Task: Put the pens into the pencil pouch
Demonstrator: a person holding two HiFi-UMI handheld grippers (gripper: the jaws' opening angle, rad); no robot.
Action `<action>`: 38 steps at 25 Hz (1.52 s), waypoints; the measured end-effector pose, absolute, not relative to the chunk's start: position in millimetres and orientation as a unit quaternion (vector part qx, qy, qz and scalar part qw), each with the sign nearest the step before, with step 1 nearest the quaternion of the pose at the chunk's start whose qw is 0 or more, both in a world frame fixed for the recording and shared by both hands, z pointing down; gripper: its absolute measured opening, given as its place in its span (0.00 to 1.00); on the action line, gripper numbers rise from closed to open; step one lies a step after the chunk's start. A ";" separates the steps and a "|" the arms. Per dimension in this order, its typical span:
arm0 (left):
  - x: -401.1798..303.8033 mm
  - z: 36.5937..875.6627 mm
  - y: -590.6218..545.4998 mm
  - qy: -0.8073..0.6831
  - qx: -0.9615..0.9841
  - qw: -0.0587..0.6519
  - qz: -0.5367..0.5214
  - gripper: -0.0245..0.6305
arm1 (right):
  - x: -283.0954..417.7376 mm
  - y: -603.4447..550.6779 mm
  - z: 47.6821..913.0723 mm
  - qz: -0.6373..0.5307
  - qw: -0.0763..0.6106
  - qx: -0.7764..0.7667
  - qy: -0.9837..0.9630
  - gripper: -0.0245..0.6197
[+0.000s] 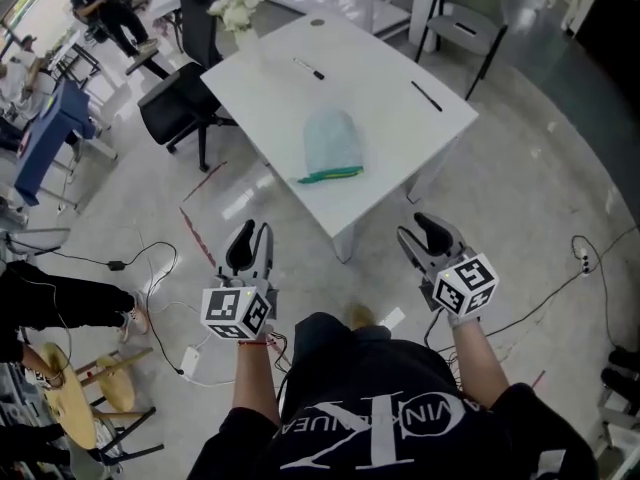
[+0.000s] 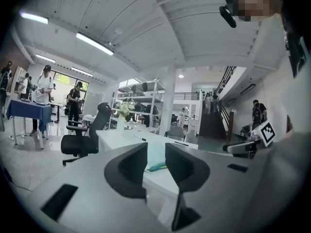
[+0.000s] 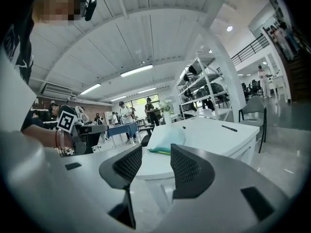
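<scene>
A pale blue-green pencil pouch (image 1: 332, 146) with a green zip edge lies near the front corner of the white table (image 1: 390, 118). Two black pens lie farther back on the table, one (image 1: 309, 69) at the left and one (image 1: 426, 95) at the right. My left gripper (image 1: 250, 243) and right gripper (image 1: 425, 233) hang over the floor, short of the table's near corner. Both point toward the table. Each stands open with nothing between its fingers. In the left gripper view the pouch (image 2: 156, 166) shows through the gap of the left gripper (image 2: 156, 149). In the right gripper view the pouch (image 3: 165, 136) lies just beyond the right gripper (image 3: 156, 153).
A black office chair (image 1: 180, 108) stands at the table's left and a grey chair (image 1: 465, 23) at its far right. A vase of white flowers (image 1: 238, 13) is at the far edge. Cables (image 1: 150, 268) and red tape (image 1: 200, 238) cross the floor. People work at the back left.
</scene>
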State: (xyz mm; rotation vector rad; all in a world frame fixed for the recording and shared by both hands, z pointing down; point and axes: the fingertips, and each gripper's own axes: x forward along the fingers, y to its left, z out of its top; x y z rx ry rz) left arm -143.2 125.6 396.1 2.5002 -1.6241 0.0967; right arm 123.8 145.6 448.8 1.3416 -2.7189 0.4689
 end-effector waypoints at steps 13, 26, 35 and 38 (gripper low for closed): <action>-117.1 434.7 66.5 -0.462 0.875 0.075 0.122 0.23 | 107.7 92.5 470.9 0.187 0.049 0.433 -0.881 0.34; -60.6 507.8 -16.6 -0.309 0.893 0.017 0.327 0.44 | 80.0 24.8 479.5 0.212 0.070 0.430 -0.875 0.34; -34.4 550.0 -48.4 -0.186 0.879 -0.052 0.435 0.43 | 76.4 0.3 492.0 0.232 0.091 0.448 -0.858 0.34; -28.9 556.8 -53.7 -0.146 0.879 -0.062 0.450 0.22 | 75.9 -10.4 495.9 0.240 0.092 0.465 -0.847 0.34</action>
